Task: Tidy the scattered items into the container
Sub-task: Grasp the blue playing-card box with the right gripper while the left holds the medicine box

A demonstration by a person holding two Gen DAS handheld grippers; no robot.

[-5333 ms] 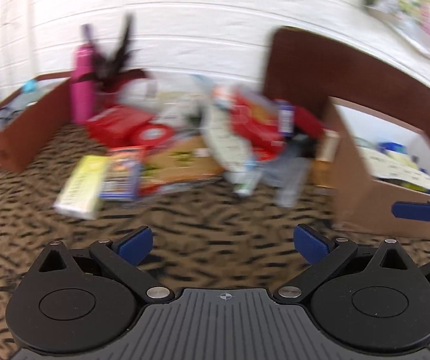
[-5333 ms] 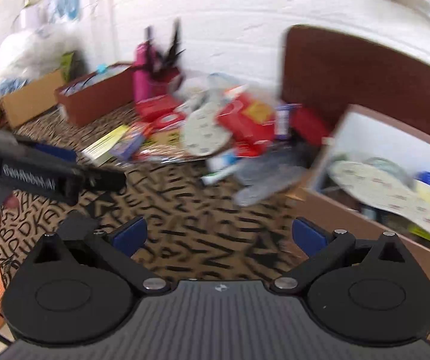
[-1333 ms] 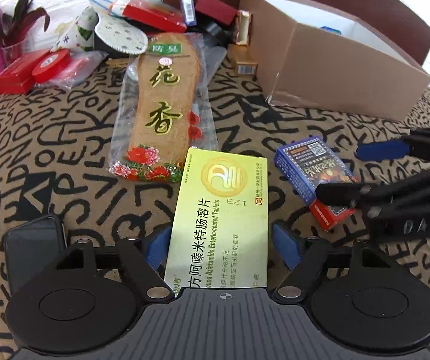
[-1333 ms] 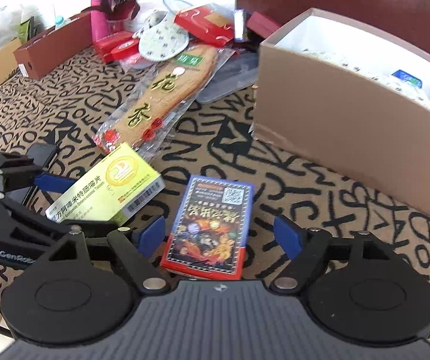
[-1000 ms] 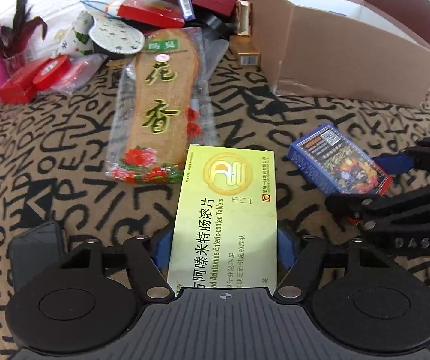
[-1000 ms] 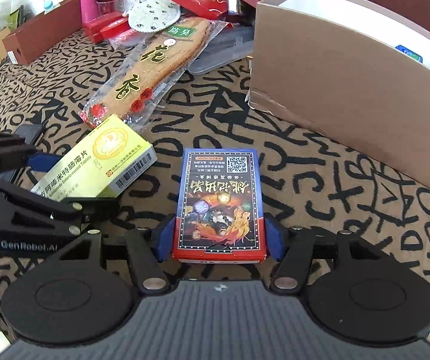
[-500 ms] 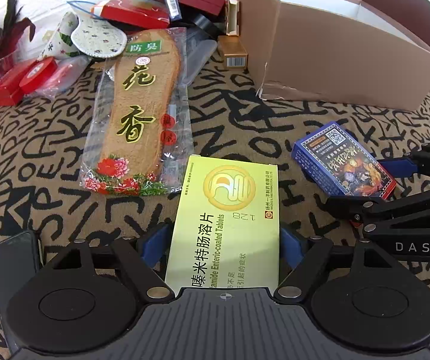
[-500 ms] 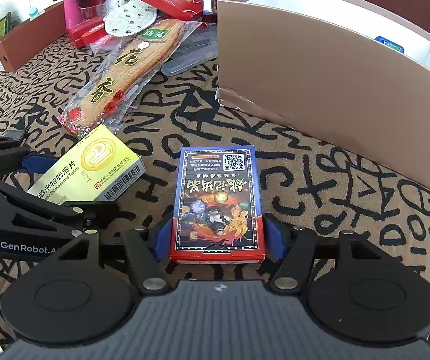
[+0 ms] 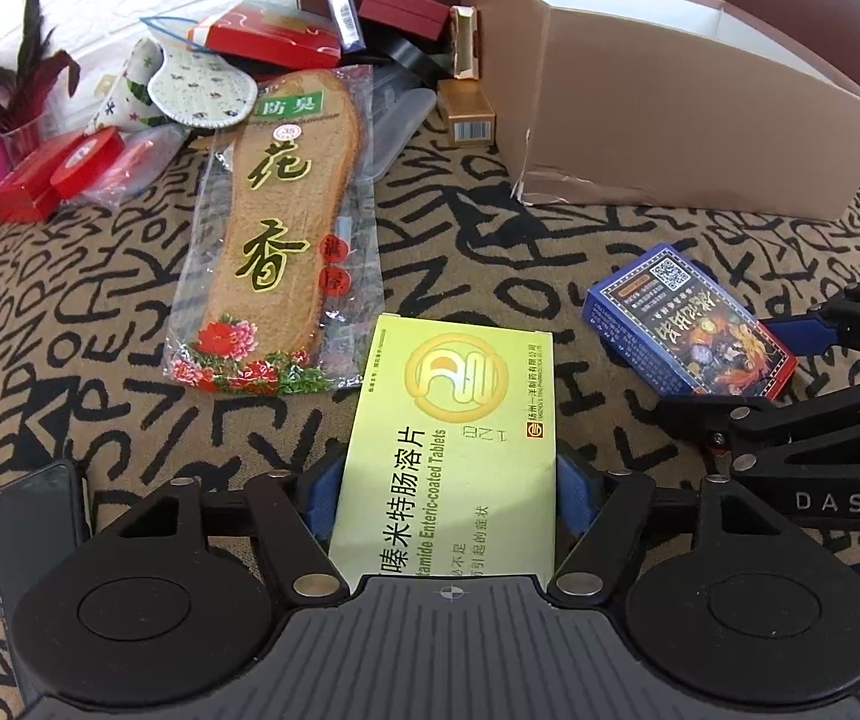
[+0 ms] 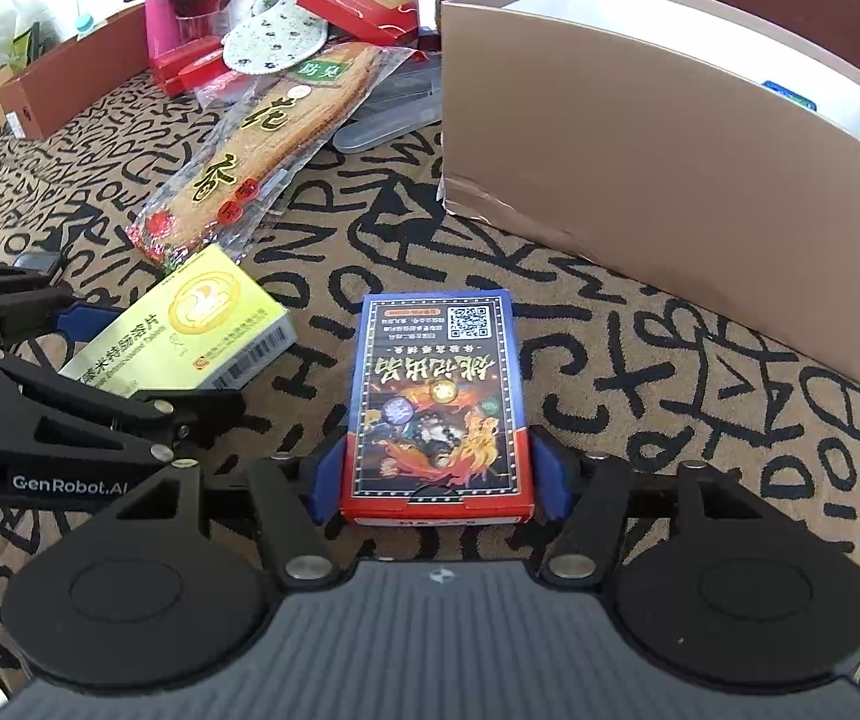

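1. The left tongs (image 9: 448, 498) were closed on the near end of the yellow-green pill box (image 9: 460, 438). The blue pads pressed its two long sides, so the box could not slip out.
2. The right tongs (image 10: 439, 474) were closed the same way on the blue and red card box (image 10: 439, 396). It was held by its near end, so most of it stuck out in front.
3. Both boxes sat side by side, a little apart, over the worktop (image 10: 610, 360) with the black letter pattern. I think they were being carried together to save a trip.
4. The big brown box (image 10: 670, 180) stood far and to the right, with its top open. That made it easy to drop things in from above.
5. The long insole in a clear bag (image 9: 286, 228) lay flat on the far left. More small things lay piled behind it, waiting to be tidied.
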